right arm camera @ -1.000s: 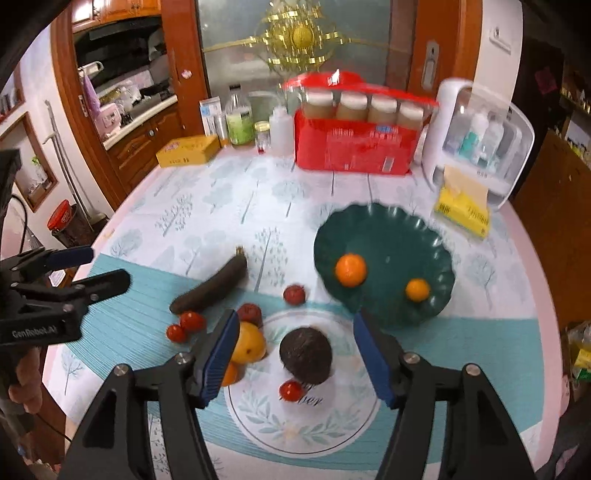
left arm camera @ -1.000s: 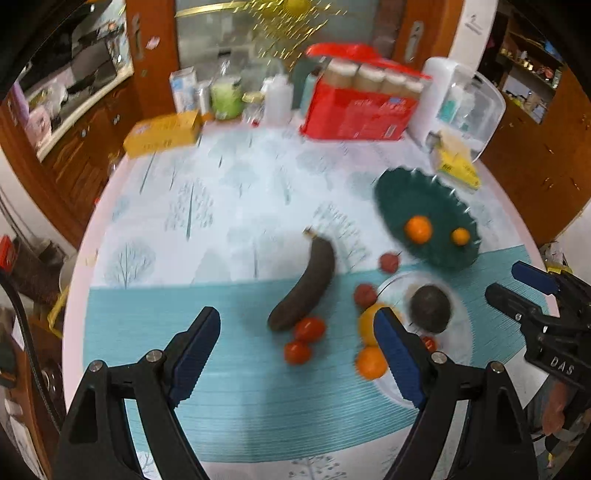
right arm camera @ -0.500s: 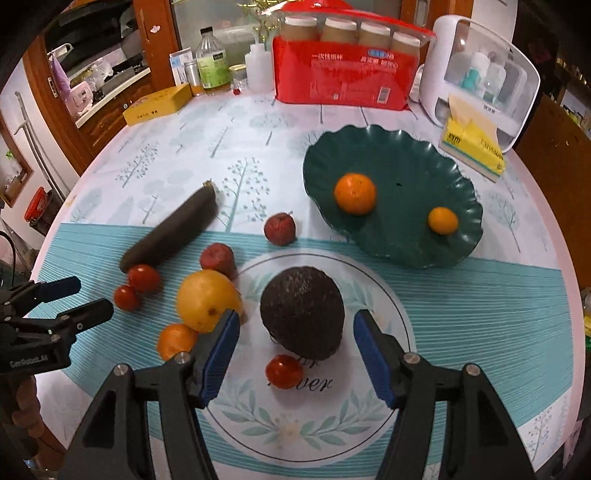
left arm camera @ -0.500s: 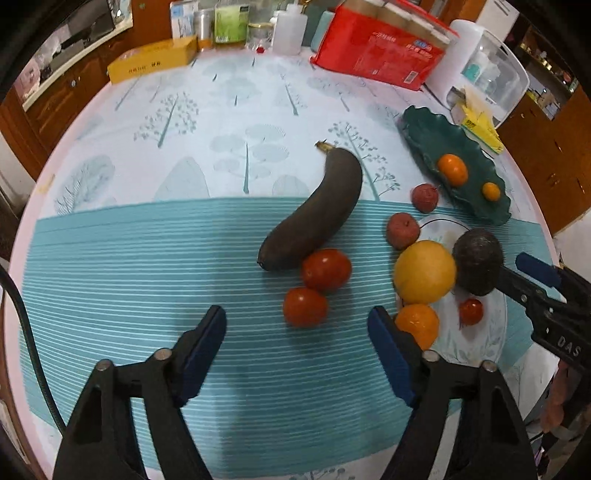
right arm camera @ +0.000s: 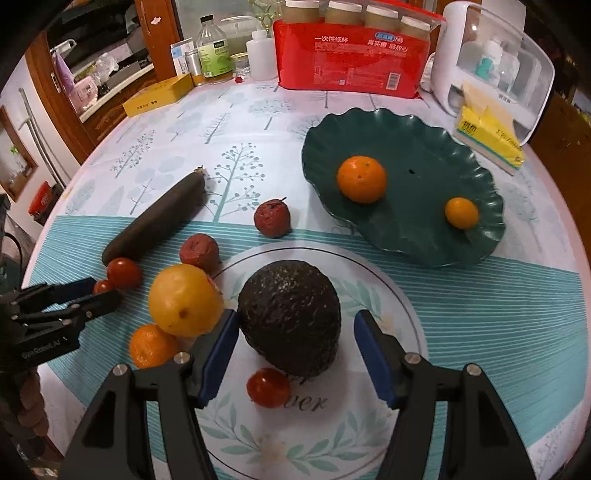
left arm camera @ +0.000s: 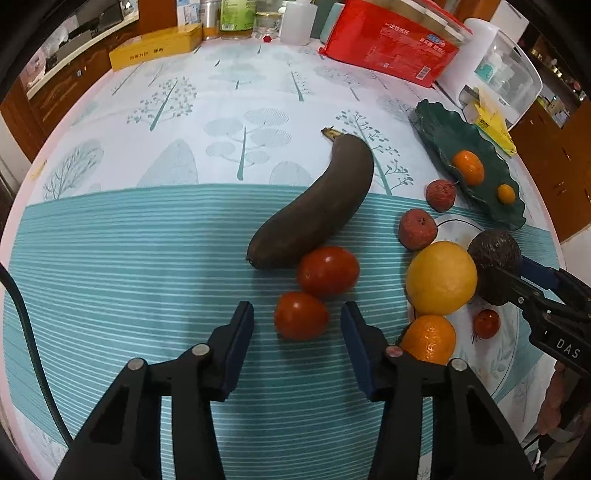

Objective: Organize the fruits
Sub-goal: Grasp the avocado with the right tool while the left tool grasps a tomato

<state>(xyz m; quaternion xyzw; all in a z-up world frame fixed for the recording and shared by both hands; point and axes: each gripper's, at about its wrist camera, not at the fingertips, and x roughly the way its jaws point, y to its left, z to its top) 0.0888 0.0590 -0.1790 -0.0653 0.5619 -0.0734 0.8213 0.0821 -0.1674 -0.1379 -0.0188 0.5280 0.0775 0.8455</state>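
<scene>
Both grippers, the left gripper (left arm camera: 297,314) and right gripper (right arm camera: 291,325), have black angular arms, blue pads (left arm camera: 242,332), silver screws (left arm camera: 201,349) and white lettering at three o'clock.

Both claws have come down close to the fruit. The left claw (left arm camera: 297,325) was wide open up high; now it is closing, with a small tomato (left arm camera: 300,315) between its tips. The right claw (right arm camera: 291,343) now sits around the dark avocado (right arm camera: 290,319).

Wooden cabinets (right arm camera: 85,92) and a glass-panelled door (right arm camera: 229,18) surround the table (left arm camera: 110,258).
</scene>
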